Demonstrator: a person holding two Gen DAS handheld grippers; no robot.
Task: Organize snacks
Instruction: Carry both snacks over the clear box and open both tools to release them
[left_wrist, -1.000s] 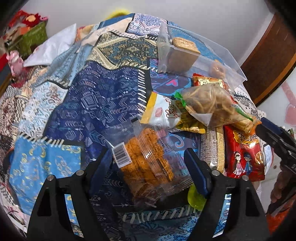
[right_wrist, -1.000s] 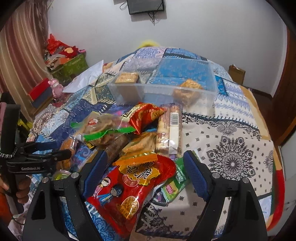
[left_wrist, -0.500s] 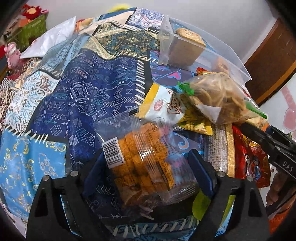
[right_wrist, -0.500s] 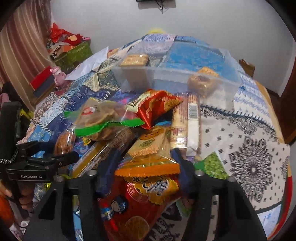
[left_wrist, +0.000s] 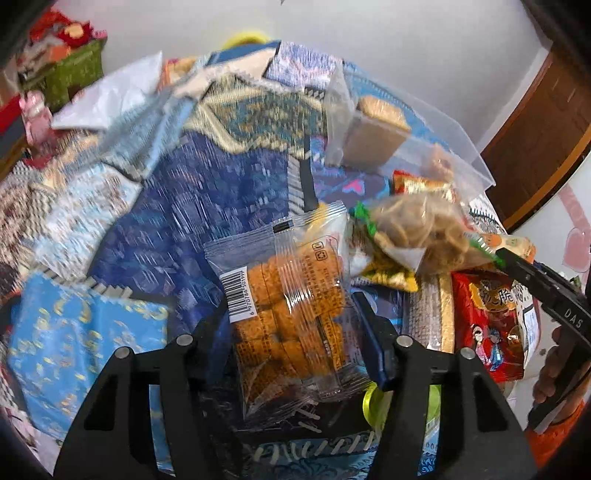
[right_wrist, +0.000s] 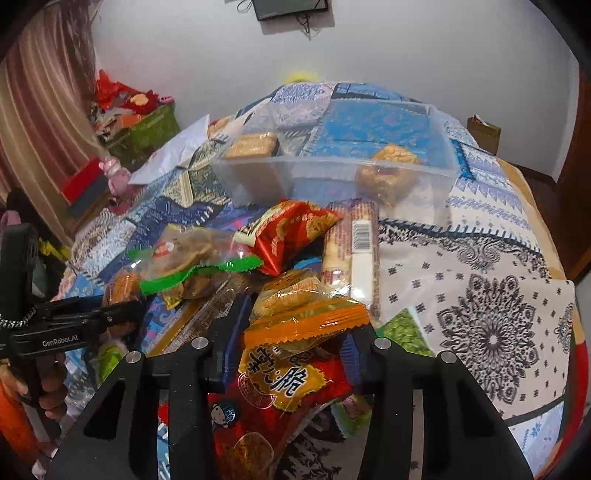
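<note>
Snacks are heaped on a patterned bedspread (right_wrist: 491, 280) before a clear tub (right_wrist: 332, 162), seemingly meant to be filled. A biscuit packet (left_wrist: 291, 317) is pinched by the closing left gripper (left_wrist: 295, 347); an orange-edged packet (right_wrist: 303, 317) is clamped by the closing right gripper (right_wrist: 291, 343), probably for transfer.

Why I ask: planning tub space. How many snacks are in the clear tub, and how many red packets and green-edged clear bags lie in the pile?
Snacks in the clear tub: 2, a square biscuit pack and a round cake
Red packets: 2, one puffed, one with cartoon figures
Green-edged clear bags: 1
Total: 5
</note>
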